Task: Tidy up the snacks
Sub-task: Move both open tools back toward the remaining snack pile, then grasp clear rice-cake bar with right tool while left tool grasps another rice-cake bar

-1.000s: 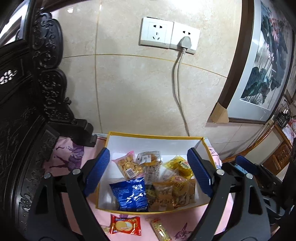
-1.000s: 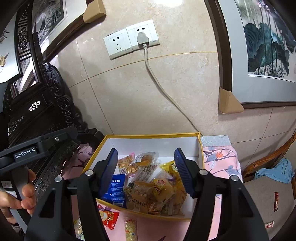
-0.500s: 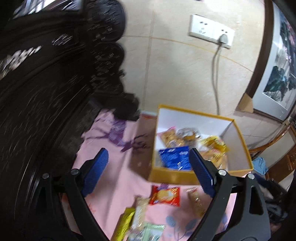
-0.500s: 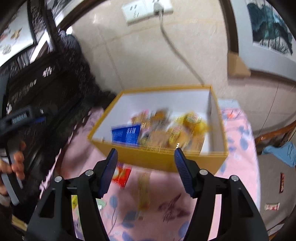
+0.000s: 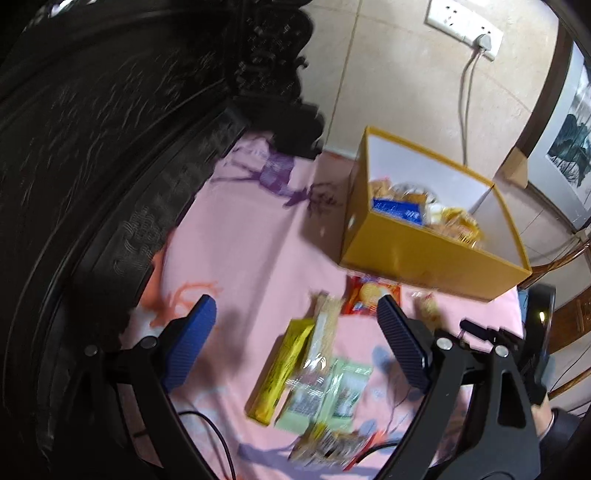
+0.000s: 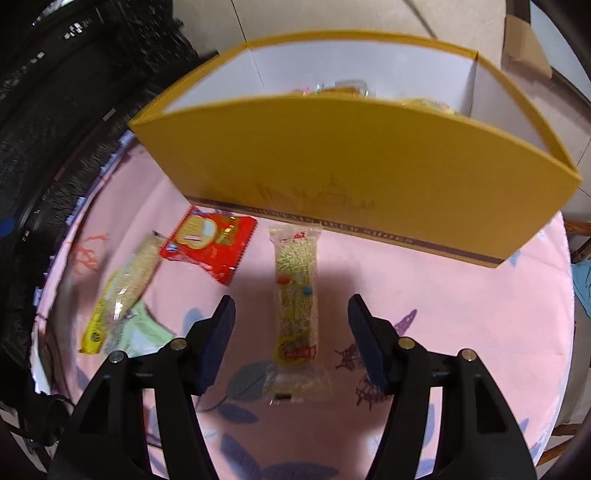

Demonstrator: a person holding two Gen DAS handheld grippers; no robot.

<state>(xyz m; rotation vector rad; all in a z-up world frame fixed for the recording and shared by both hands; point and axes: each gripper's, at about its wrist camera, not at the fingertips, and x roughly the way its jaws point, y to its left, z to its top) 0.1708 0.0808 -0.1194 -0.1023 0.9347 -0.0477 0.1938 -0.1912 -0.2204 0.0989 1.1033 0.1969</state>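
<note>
Beige tiled wall (image 5: 399,92) rises behind the worktop, which wears a pink cloth (image 5: 251,236) printed with purple and orange branches. A white double socket (image 5: 463,26) sits high up, its grey cord (image 5: 466,107) hanging down. Dark carved wooden furniture (image 5: 110,129) fills the left. A framed ink painting (image 5: 570,147) hangs at right.

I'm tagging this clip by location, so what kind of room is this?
Probably a home living or dining room: a table under a pink printed tablecloth, dark carved wooden furniture, a framed ink painting, and a tiled wall with a socket.
</note>
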